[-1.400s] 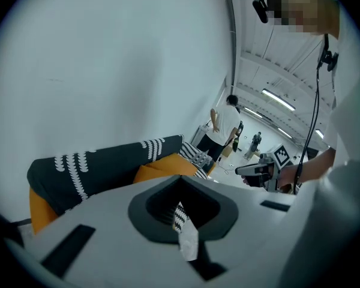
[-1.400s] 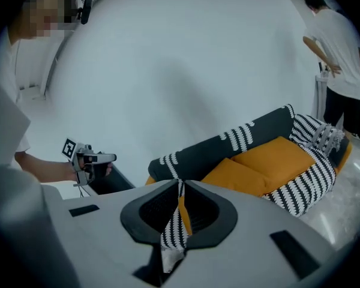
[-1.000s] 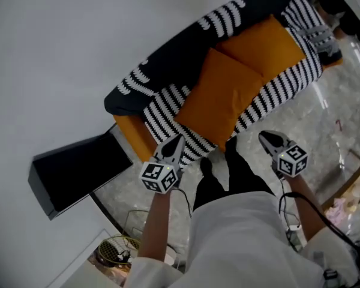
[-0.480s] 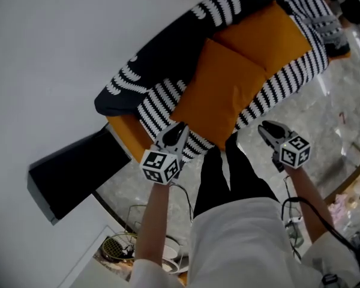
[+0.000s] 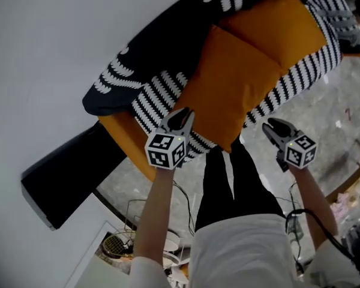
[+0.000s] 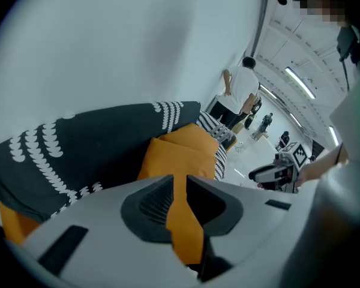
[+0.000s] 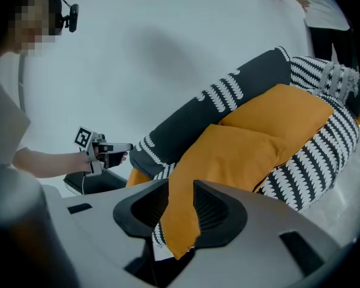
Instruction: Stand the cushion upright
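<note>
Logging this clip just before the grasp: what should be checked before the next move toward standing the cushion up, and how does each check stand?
1. Left gripper jaws apart, nothing between them: ok.
2. Right gripper jaws apart, nothing between them: ok.
3. Orange cushion top free of other things: ok.
4. Cushion upright: not ok, it lies flat on the sofa.
5. Grippers at the cushion's edges: not ok. The left is over the striped throw beside it, and the right is off the sofa front.
6. Backrest behind the cushion to lean it on: ok.
</note>
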A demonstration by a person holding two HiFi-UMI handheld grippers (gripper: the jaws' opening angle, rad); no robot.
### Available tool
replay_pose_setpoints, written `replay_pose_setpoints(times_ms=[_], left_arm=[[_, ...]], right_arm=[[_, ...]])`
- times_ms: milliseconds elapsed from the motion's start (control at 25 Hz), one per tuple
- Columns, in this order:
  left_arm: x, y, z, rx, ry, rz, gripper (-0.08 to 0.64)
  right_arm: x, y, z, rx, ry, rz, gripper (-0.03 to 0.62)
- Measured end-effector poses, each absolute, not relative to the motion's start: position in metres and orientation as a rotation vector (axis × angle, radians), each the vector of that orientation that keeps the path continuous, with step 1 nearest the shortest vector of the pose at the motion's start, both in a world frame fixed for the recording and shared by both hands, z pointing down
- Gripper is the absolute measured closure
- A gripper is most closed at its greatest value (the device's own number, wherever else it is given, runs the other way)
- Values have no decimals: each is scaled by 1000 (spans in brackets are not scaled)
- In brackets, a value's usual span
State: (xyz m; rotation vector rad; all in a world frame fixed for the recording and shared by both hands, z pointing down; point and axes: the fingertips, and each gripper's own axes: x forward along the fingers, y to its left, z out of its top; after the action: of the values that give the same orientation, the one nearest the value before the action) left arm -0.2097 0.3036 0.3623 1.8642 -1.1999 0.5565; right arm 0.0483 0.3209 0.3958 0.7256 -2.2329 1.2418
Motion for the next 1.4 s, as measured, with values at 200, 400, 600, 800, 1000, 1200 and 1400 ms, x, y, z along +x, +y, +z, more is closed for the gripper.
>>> replay_pose_setpoints(times_ms=[200, 400, 600, 800, 1000, 1200, 1400], left_arm=[[-219, 295, 392, 1854, -1162, 600, 483], [-219, 280, 421, 1870, -1113, 632, 456], [-223, 268, 454, 1857, -1067, 703, 424], [-232, 267, 494, 1806, -994, 777, 399], [-236, 257, 529, 1789, -920, 819, 358], [-226, 252, 555, 1743, -863, 850, 265], [-226, 251, 580, 1678, -758, 818, 161]], right_arm=[[32, 315, 420, 743, -2220, 1257, 437], [26, 307, 448, 770, -2200, 1271, 422], [25, 298, 476, 818, -2161, 1297, 409], [32, 298, 508, 940, -2068, 1413, 348], [40, 297, 536, 1042, -1993, 1494, 313], [47, 308, 558, 1023, -1961, 1510, 289], [58, 308, 575, 1102, -1882, 1626, 235]])
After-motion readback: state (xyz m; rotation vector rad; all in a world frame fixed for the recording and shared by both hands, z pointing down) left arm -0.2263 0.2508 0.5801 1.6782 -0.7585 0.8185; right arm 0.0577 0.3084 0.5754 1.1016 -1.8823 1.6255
